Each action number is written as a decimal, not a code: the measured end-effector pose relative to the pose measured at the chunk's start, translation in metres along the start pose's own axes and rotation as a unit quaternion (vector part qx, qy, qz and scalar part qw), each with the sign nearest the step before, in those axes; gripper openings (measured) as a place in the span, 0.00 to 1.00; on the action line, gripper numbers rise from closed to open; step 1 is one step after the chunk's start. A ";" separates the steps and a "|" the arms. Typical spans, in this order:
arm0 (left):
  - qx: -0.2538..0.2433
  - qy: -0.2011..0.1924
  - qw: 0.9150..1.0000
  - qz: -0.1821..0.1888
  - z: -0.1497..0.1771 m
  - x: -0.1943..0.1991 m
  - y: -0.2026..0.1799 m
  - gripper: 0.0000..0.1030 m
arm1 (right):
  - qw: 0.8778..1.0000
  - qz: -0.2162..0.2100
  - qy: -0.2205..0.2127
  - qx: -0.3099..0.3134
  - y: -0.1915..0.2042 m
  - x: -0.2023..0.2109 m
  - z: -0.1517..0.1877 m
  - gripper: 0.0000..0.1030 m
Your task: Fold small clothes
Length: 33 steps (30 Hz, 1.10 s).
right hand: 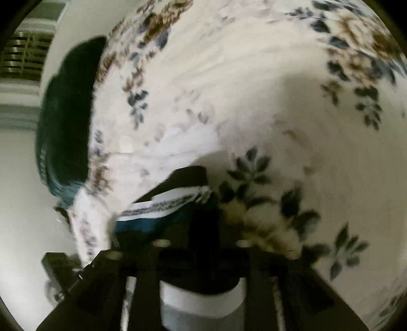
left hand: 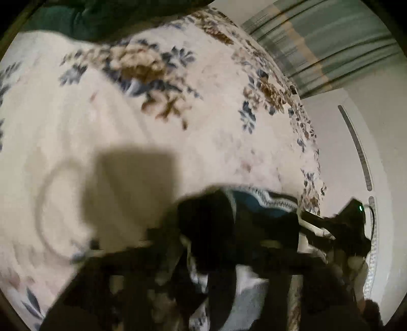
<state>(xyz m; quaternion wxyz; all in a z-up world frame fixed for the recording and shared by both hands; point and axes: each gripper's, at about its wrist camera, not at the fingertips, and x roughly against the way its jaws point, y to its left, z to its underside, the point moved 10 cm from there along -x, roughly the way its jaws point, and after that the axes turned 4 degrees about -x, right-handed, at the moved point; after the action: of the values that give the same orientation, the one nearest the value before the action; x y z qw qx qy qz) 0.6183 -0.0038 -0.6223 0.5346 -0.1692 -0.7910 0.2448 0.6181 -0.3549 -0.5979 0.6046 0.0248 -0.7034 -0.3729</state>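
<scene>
A small dark garment [left hand: 254,216] with a teal patch and a white patterned band lies bunched on the floral blanket [left hand: 127,127] at the bed's near edge. My left gripper [left hand: 203,236] stands open over it, and black cloth runs between its blurred fingers. In the right wrist view the same garment [right hand: 165,203] lies just ahead of my right gripper [right hand: 203,242]. Its jaws stand apart, with dark cloth and a white band between them. The right gripper [left hand: 351,224] also shows at the right of the left wrist view, with a green light on it.
The floral blanket [right hand: 254,101] covers the bed. A dark green cloth [right hand: 68,114] lies at its far edge, the same dark green cloth [left hand: 89,20] showing at the top of the left wrist view. Beyond the bed's edge are pale floor [left hand: 343,152] and striped curtains [left hand: 330,45].
</scene>
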 end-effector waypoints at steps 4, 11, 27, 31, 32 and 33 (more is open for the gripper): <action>-0.024 0.030 0.999 -0.027 -0.008 -0.034 -0.002 0.34 | 0.998 -0.044 -0.006 -0.042 -0.012 0.005 0.004 0.55; -0.036 0.014 0.998 -0.047 -0.024 -0.041 0.001 0.03 | 0.999 -0.037 -0.031 -0.017 -0.004 -0.013 -0.014 0.08; -0.002 0.040 0.999 0.025 0.038 0.002 -0.024 0.43 | 0.998 -0.025 0.040 -0.033 -0.059 0.025 0.081 0.51; -0.004 0.045 0.999 -0.011 0.041 -0.022 -0.017 0.04 | 0.992 -0.066 0.088 -0.065 -0.078 0.003 0.127 0.51; -0.002 0.039 0.999 -0.010 0.039 -0.023 -0.016 0.04 | 0.989 -0.089 0.093 -0.079 -0.077 -0.004 0.133 0.45; -0.004 0.034 0.999 -0.013 0.037 -0.022 -0.016 0.03 | 0.987 -0.100 0.090 -0.084 -0.076 -0.008 0.135 0.21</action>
<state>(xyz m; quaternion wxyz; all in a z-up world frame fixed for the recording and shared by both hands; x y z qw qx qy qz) 0.5919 -0.0367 -0.6417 0.5636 -0.1691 -0.7754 0.2293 0.4713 -0.3388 -0.6454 0.6249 0.0775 -0.6061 -0.4860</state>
